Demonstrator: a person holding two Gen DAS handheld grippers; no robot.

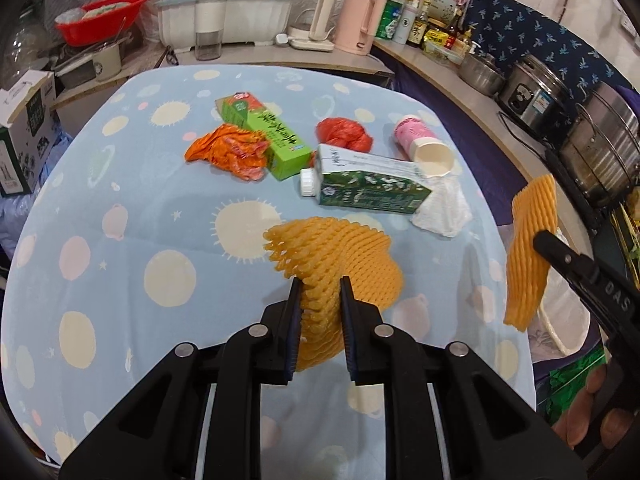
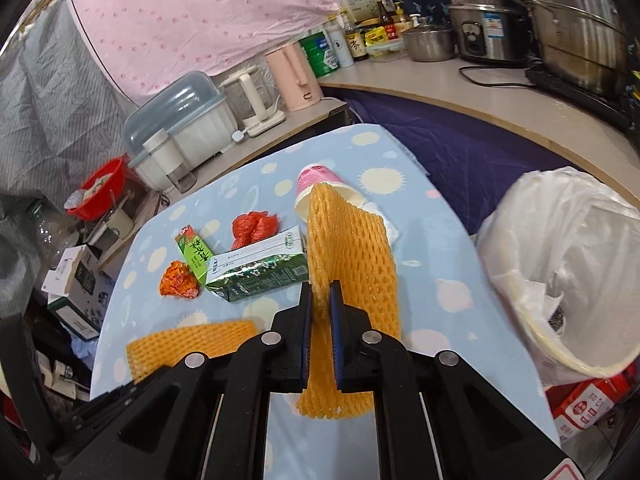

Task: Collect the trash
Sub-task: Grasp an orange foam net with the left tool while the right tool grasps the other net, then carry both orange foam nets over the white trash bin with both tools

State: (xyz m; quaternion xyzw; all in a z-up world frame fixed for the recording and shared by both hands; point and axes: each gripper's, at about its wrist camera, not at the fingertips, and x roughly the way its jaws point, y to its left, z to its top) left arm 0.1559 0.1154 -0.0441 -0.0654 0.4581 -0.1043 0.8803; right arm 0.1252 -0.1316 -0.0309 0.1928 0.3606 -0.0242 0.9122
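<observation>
- One yellow foam net [image 2: 352,248] hangs pinched in the right gripper [image 2: 320,292]; its fingers [image 2: 306,320] are clamped on the mesh, which stands up above them and droops below, clear of the surface.
- From the left wrist view the same net [image 1: 530,248] shows held in the air past the right edge of the surface, with the right gripper [image 1: 538,240] gripping its side.
- A second yellow foam net [image 1: 340,252] is caught in the left gripper [image 1: 320,284]; the fingers [image 1: 294,308] are nearly together, squeezing a fold of it, while its far end fans out over the blue spotted cloth [image 1: 120,240].
- A bin lined with a white bag [image 2: 560,264] sits just beside the surface, to the right of the right gripper.
- More trash lies further back on the surface: a green-and-white carton [image 1: 372,184] on its side, a white crumpled tissue [image 1: 444,208] touching it, a tipped pink cup [image 1: 424,144], a red plastic bag [image 1: 344,134], a green box [image 1: 264,136] and an orange wrapper [image 1: 228,150] against it.
- Behind stand a pink kettle [image 1: 358,20] and steel pots [image 1: 600,144] on a counter.
</observation>
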